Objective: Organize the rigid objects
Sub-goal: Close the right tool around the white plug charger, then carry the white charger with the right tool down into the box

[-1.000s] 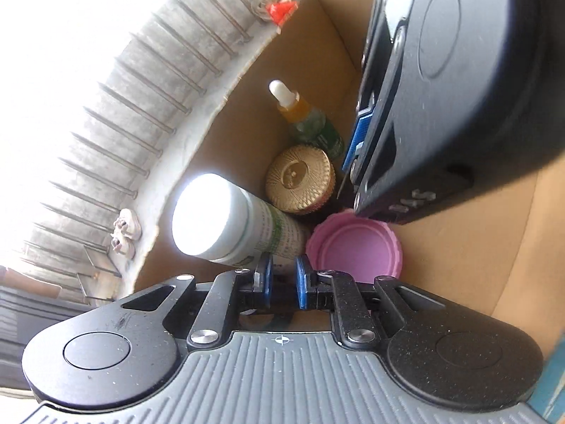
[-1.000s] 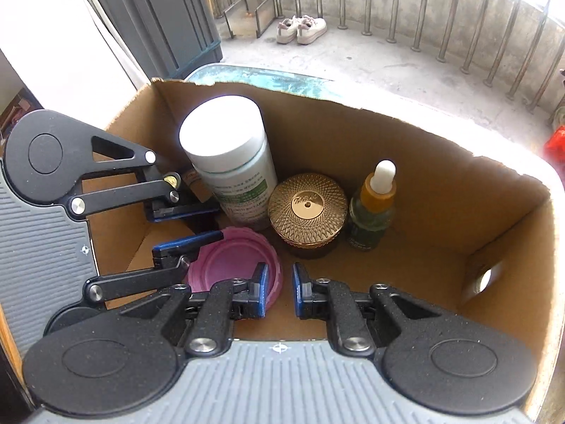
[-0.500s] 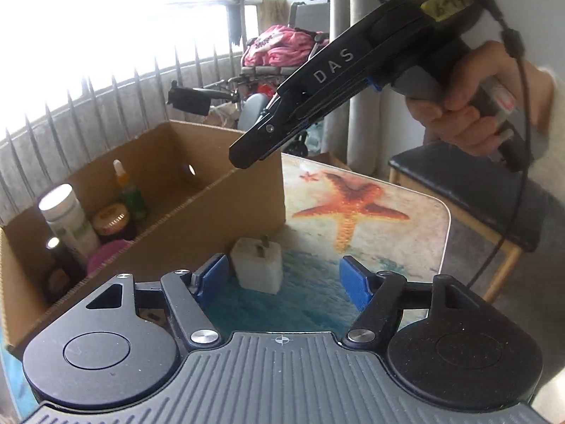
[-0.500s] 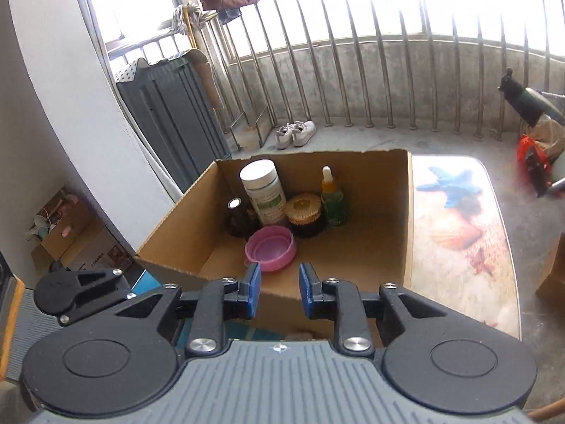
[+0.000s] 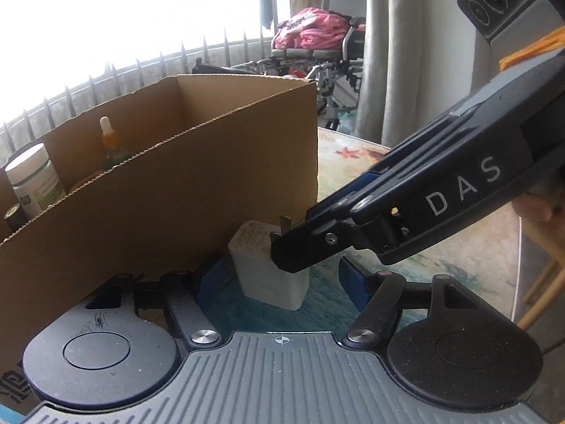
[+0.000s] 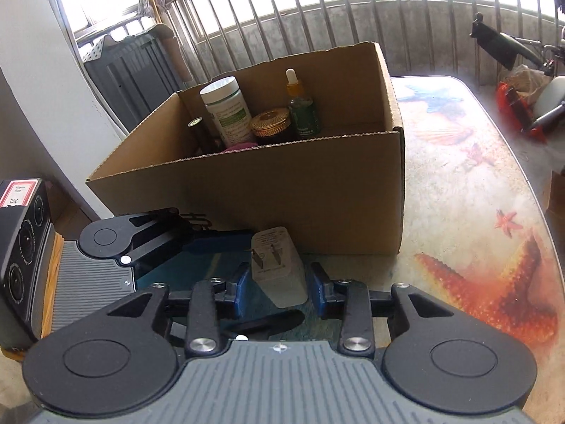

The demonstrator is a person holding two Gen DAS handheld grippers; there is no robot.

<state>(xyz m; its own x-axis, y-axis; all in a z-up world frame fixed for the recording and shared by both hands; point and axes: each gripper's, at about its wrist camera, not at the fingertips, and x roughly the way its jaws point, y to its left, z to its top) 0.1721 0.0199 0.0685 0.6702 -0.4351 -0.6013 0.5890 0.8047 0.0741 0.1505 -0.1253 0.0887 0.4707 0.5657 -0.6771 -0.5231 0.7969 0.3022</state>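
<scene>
A white plug-in charger (image 5: 272,272) stands on the starfish-print table (image 6: 476,212), prongs up, just in front of the cardboard box (image 6: 282,194). My left gripper (image 5: 282,282) straddles it. Its jaws are closing, and the right pad is still clear of the charger. My right gripper (image 6: 279,289) reaches in from the other side with the charger (image 6: 279,268) between its pads. Its jaws are opening, with small gaps on both sides. In the left wrist view the right gripper's fingers (image 5: 300,247) hide the charger's top corner.
The box holds a white bottle (image 6: 226,109), a gold-lidded jar (image 6: 270,123), a dropper bottle (image 6: 302,109), a small dark bottle (image 6: 196,127) and a pink lid (image 6: 240,145). The table's edge (image 6: 529,183) curves on the right. A wheelchair (image 5: 310,35) stands beyond.
Both grippers have left the inside of the box and come down to the table in front of it. Both were shut and now stand apart around the charger.
</scene>
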